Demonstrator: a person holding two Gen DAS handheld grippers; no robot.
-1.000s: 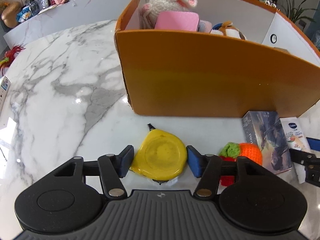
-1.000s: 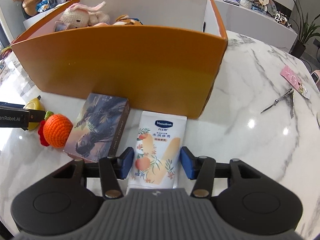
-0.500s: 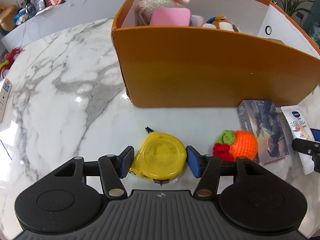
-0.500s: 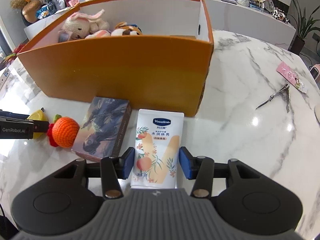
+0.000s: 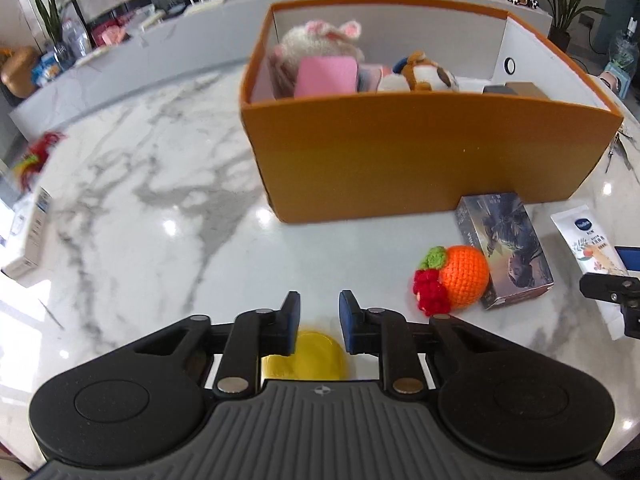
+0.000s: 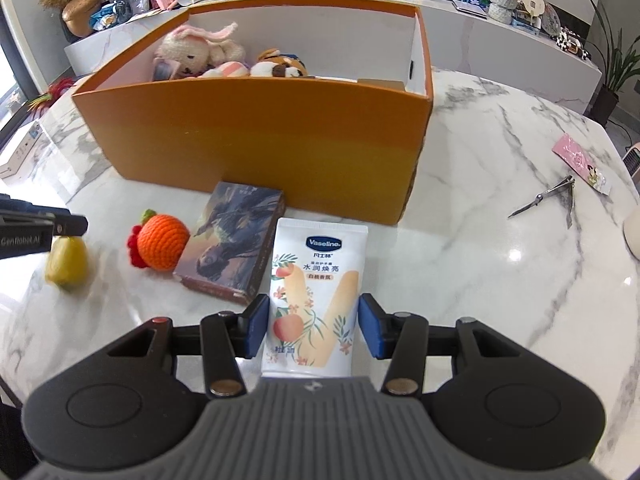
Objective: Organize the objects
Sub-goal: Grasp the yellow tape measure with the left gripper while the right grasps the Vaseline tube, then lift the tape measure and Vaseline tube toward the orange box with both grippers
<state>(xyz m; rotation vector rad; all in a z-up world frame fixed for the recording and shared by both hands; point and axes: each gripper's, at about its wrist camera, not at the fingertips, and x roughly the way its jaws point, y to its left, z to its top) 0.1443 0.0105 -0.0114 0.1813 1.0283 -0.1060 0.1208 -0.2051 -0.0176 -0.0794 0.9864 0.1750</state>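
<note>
My left gripper [image 5: 319,320] is shut on the yellow tape measure [image 5: 306,354], which hangs on edge between the blue pads; it shows blurred under the left gripper in the right wrist view [image 6: 67,260]. My right gripper [image 6: 312,324] has its pads on both sides of the white Vaseline tube [image 6: 316,288], lifted off the table. A knitted orange [image 6: 162,242] and a dark book [image 6: 234,242] lie in front of the orange box [image 6: 260,148], which holds plush toys [image 5: 320,44].
Scissors [image 6: 546,200] and a pink card [image 6: 580,162] lie on the marble table at the right. A white carton [image 5: 34,228] and a red feathery toy [image 5: 34,152] are at the far left. A counter with clutter runs behind the box.
The left gripper has closed on the tape measure, turned it on edge and lifted it. Both grippers have risen and pulled back from the box; the tube came up with the right one.
</note>
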